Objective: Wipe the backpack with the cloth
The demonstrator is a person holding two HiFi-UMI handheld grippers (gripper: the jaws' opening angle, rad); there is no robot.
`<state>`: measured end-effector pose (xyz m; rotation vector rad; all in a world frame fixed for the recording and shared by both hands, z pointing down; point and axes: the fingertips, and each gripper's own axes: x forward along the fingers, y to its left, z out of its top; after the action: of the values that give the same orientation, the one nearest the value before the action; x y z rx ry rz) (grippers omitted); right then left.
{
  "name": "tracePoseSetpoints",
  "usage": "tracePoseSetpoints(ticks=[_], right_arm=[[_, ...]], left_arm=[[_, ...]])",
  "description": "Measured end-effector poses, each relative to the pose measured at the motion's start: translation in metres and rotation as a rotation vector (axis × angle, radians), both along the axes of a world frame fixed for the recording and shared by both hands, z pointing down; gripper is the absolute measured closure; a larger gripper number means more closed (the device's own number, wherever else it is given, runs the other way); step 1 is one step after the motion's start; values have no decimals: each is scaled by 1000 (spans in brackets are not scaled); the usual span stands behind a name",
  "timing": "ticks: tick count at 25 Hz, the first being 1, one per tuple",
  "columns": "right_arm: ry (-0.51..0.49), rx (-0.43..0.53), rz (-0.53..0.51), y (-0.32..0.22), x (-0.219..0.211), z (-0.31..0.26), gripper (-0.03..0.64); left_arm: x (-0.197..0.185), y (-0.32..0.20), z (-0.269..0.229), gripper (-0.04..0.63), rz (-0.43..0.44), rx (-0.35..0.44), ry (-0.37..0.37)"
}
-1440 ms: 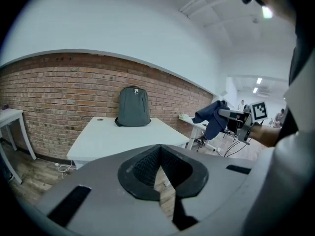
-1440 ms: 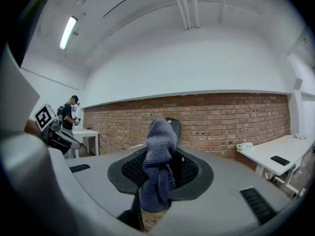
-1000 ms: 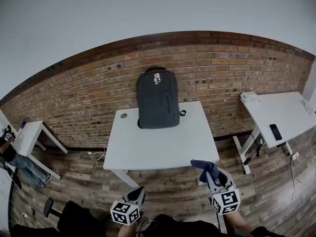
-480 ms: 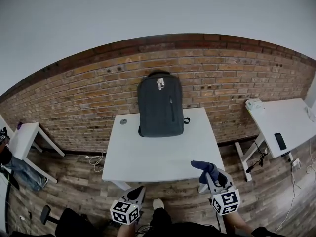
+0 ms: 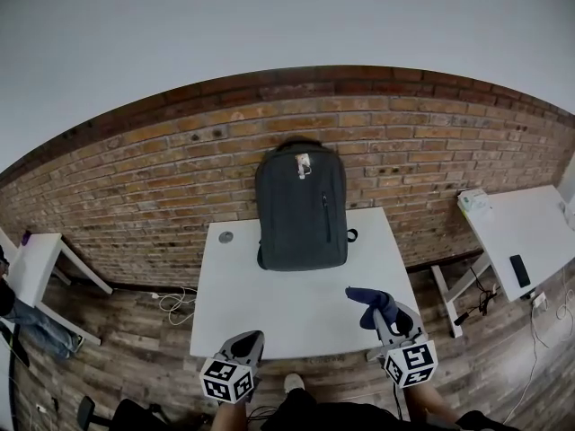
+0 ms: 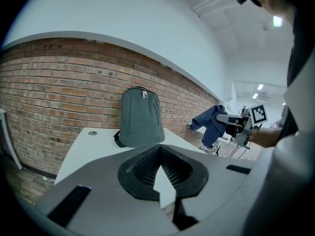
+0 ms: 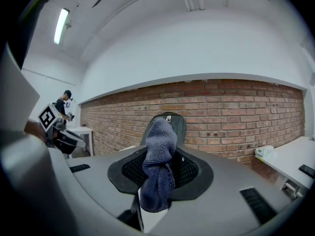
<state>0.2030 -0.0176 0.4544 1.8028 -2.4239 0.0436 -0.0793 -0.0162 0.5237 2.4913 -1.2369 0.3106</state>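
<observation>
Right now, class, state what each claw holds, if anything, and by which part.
The right claw is shut on the blue cloth, clamping its bunched middle; one end pokes out beyond the jaws. The left claw holds nothing.

Left gripper (image 6: 161, 168) seemingly closed, backpack (image 6: 141, 117) upright, right gripper (image 6: 219, 118) holding cloth (image 6: 206, 128)

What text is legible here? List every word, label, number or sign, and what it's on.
No words or numbers are readable in any view.
Tag on the backpack: too small to read.
Left cube, right cube: black-and-white square marker patterns, no letters or digits.
Box on the side table: any print is too small to read.
</observation>
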Motion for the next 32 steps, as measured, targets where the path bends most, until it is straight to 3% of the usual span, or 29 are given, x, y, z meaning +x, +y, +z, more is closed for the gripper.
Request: tracePoseSetpoints(ticks=[18,23,32], right_arm=[[-2,-9,103,-116,-62,0,514],[-70,-21,149,-124,-67,-7,514],[-48,-41,195,-131,-42,0,515]], left_arm=[[-57,-143,8,598,96,-18,25],[-50,-172,8,598,143,-13,39],[-22,-185,16,599,188,-38,48]])
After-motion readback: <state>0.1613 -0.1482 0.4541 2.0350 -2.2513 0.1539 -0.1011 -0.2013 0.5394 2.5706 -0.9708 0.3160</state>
